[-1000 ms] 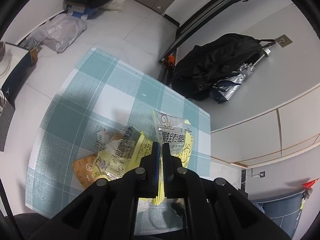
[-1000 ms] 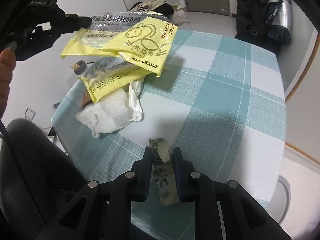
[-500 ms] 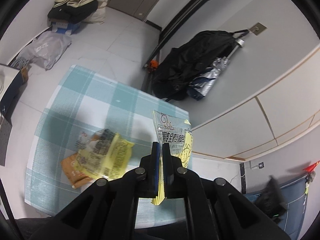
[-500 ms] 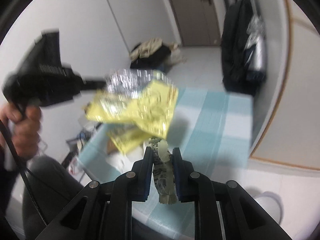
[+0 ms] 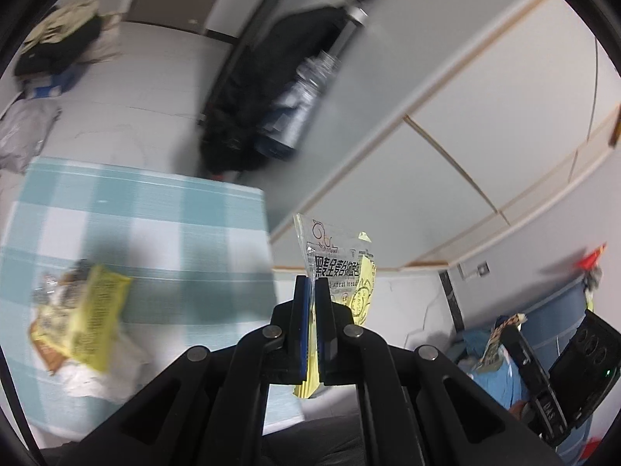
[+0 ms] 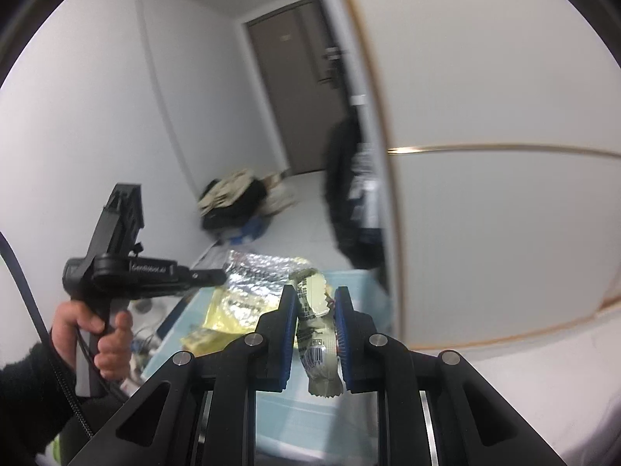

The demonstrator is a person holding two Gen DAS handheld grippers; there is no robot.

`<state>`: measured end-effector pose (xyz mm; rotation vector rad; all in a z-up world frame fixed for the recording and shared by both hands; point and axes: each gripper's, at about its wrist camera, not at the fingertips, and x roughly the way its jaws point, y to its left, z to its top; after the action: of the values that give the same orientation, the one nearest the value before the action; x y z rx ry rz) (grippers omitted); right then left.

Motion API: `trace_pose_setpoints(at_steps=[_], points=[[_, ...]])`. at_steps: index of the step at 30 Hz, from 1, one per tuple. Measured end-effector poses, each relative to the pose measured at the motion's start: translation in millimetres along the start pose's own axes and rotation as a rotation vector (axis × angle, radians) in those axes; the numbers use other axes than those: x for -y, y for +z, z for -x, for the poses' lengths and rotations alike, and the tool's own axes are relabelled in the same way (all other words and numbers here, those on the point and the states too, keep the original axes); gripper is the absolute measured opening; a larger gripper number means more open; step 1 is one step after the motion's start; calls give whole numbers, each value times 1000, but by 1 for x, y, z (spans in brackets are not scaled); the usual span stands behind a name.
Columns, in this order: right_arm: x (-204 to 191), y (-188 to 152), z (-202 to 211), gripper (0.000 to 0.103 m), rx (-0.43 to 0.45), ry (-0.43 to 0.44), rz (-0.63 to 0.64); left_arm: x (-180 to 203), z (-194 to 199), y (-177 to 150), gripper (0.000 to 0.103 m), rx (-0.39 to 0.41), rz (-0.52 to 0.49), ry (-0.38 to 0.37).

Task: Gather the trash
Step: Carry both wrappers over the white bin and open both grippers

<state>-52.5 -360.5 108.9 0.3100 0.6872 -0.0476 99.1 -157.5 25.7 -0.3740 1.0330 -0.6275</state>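
My left gripper [image 5: 311,283] is shut on a yellow and clear bread wrapper [image 5: 341,268], held in the air past the right edge of the checked table [image 5: 167,209]. In the right wrist view the same left gripper [image 6: 217,276] holds that silvery yellow wrapper [image 6: 264,272] over the table. My right gripper [image 6: 316,295] is shut on a crumpled pale green snack wrapper [image 6: 314,326], lifted high above the table [image 6: 361,283]. More wrappers [image 5: 85,310] and white tissue [image 5: 101,372] lie at the table's near left. The blue trash bin [image 5: 562,318] stands at the lower right.
A black backpack and a silver umbrella [image 5: 271,97] lean on the wall beyond the table. Clothes and bags [image 5: 58,39] lie on the floor at the far left. White cabinet panels [image 5: 485,124] fill the right. A hand [image 6: 104,334] grips the left tool's handle.
Both grippers have risen and swung right, away from the table, each keeping its wrapper. The right gripper has climbed far above the tabletop. The trash bin has come into the left wrist view.
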Motion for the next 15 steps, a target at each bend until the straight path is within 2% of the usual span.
trace_pose_setpoints(at_steps=[4, 7, 10, 15], points=[[46, -16, 8, 18, -9, -67, -105, 22, -39, -7, 0, -71, -53, -12], [83, -37, -1, 18, -44, -99, -197, 36, -77, -16, 0, -157, -91, -18], [120, -67, -24, 18, -107, -107, -306, 47, -112, -25, 0, -238, -129, -14], [166, -119, -69, 18, -213, -105, -454, 49, -171, -41, 0, -363, -174, 38]])
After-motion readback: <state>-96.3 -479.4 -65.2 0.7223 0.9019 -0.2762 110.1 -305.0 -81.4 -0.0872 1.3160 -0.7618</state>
